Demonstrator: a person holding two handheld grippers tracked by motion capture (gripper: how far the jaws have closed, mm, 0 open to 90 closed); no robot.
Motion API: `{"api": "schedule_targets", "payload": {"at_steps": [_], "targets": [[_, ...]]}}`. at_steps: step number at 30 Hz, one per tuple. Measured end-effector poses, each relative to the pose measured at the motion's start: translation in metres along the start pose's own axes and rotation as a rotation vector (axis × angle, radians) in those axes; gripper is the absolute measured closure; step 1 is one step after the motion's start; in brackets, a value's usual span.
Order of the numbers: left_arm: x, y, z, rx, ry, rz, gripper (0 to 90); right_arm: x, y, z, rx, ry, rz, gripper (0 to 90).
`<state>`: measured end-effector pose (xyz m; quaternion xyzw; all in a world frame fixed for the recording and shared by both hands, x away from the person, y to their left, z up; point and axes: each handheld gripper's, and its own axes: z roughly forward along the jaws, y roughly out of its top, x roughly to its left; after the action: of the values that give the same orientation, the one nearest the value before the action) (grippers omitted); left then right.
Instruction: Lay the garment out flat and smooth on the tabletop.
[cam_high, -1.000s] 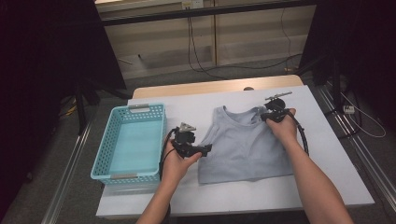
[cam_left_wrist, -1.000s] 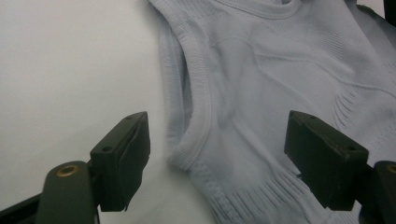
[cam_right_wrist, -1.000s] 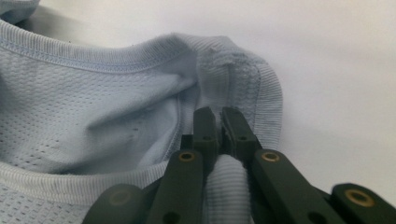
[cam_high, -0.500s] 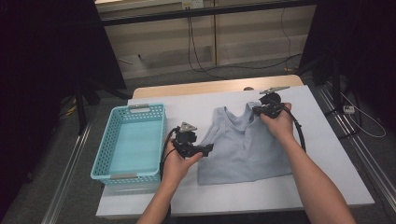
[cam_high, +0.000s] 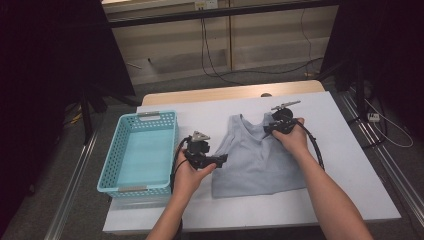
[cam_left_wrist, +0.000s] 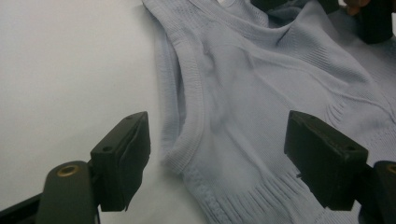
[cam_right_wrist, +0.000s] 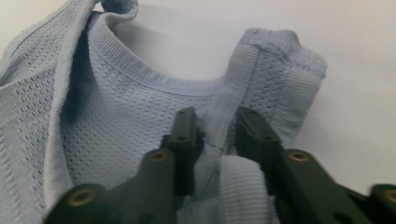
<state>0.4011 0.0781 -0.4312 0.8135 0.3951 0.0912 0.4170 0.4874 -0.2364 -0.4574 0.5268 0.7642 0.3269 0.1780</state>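
The right tongs (cam_right_wrist: 217, 135) have just been opening, a strap of the grey top (cam_high: 255, 155) loose between them. The left tongs (cam_left_wrist: 219, 154) stand wide open at the top's nine o'clock edge. The top lies flat on the desk (cam_high: 340, 150), a blue basket (cam_high: 140, 150) at its nine o'clock.

Open tool (cam_left_wrist: 217, 161) over grey top (cam_left_wrist: 261, 93)

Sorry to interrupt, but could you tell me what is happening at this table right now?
A person is laying out a grey tank top on the white table with tongs in each hand. The right tongs have just been opening around a shoulder strap, which sits between the jaws. The left tongs hang open over the top's side edge. A blue basket waits at the left.
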Motion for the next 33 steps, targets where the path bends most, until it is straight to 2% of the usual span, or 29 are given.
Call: {"api": "schedule_targets", "payload": {"at_steps": [2, 5, 11, 13, 16, 18, 24, 28, 31, 32, 33], "targets": [[0.0, 0.0, 0.0, -0.001, 0.0, 0.002, 23.2, -0.001, 0.001, -0.006, -0.015, 0.005, 0.007, 58.9], [-0.001, 0.001, 0.0, -0.004, 0.004, 0.004, 23.2, -0.007, 0.004, -0.018, -0.047, 0.01, 0.024, 54.4], [0.0, 0.001, -0.001, -0.001, 0.008, 0.007, 23.2, -0.029, 0.007, -0.046, -0.102, -0.065, 0.044, 51.7], [-0.001, 0.001, 0.0, -0.002, 0.009, 0.006, 23.2, -0.038, 0.005, -0.05, -0.098, -0.089, 0.061, 51.6], [-0.001, 0.0, 0.002, 0.006, 0.002, 0.003, 23.6, -0.048, -0.003, -0.048, -0.072, -0.097, 0.083, 52.0], [-0.001, 0.0, 0.002, 0.01, 0.009, 0.009, 23.8, -0.048, -0.01, -0.042, -0.044, -0.085, 0.086, 52.1], [-0.001, -0.002, 0.003, 0.016, 0.005, 0.007, 23.8, -0.037, -0.02, -0.023, 0.003, -0.042, 0.069, 54.9], [-0.001, -0.003, 0.004, 0.02, 0.01, 0.007, 23.8, -0.029, -0.019, -0.016, 0.012, -0.052, 0.036, 55.6], [-0.002, -0.004, 0.005, 0.023, 0.012, 0.011, 23.7, -0.027, -0.019, -0.016, 0.009, -0.05, 0.033, 61.8], [-0.002, -0.004, 0.006, 0.025, 0.008, 0.007, 23.7, -0.027, -0.019, -0.016, 0.006, -0.037, 0.033, 70.2], [-0.003, -0.004, 0.006, 0.025, 0.009, 0.008, 23.7, -0.027, -0.02, -0.016, 0.004, -0.002, 0.033, 85.7]]}}
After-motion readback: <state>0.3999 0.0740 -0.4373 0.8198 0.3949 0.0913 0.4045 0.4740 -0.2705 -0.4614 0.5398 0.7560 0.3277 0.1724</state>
